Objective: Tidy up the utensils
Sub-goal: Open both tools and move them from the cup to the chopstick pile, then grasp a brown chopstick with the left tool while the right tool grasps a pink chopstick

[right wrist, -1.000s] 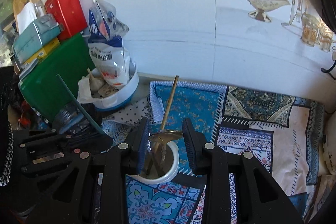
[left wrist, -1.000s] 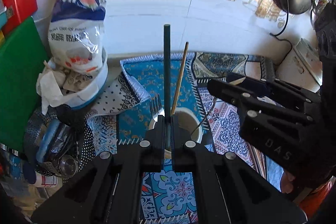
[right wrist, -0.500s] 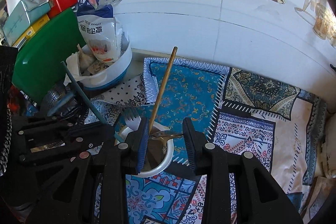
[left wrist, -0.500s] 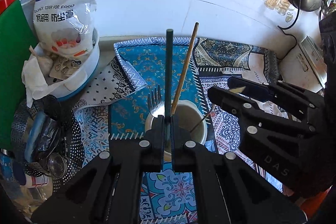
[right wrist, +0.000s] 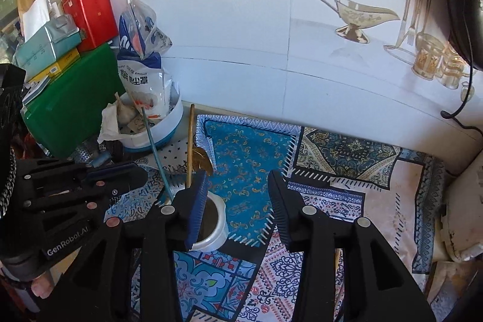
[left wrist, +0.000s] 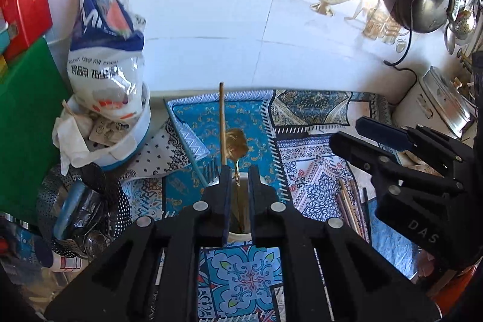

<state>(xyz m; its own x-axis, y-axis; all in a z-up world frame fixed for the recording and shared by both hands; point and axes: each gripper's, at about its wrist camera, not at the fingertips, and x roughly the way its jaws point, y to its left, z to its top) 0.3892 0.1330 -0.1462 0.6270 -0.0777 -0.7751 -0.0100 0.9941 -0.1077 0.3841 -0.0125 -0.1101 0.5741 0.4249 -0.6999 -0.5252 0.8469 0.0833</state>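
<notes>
A white cup (right wrist: pixel 215 227) stands on the patterned cloth and holds a wooden stick (left wrist: pixel 222 122), a gold spoon (left wrist: pixel 236 142), a fork (left wrist: pixel 211 172) and a thin blue-green stick (right wrist: pixel 155 151) that leans left. It also shows in the left wrist view (left wrist: pixel 238 234) behind the fingers. My left gripper (left wrist: pixel 239 183) is open with a narrow gap just above the cup, empty. My right gripper (right wrist: pixel 238 189) is open wide, right of the cup, empty. Several loose chopsticks (left wrist: pixel 350 207) lie on the cloth to the right.
A white bowl with a food bag (left wrist: pixel 105 86) and a green board (left wrist: pixel 24 122) stand at the left. A perforated metal basket (left wrist: pixel 72 201) sits front left. A tiled wall (right wrist: pixel 271 35) runs behind. A white appliance (left wrist: pixel 434 110) sits at the right.
My left gripper has opened and let go of the blue-green stick, which now leans left in the cup. My right gripper has opened wider and shifted right of the cup.
</notes>
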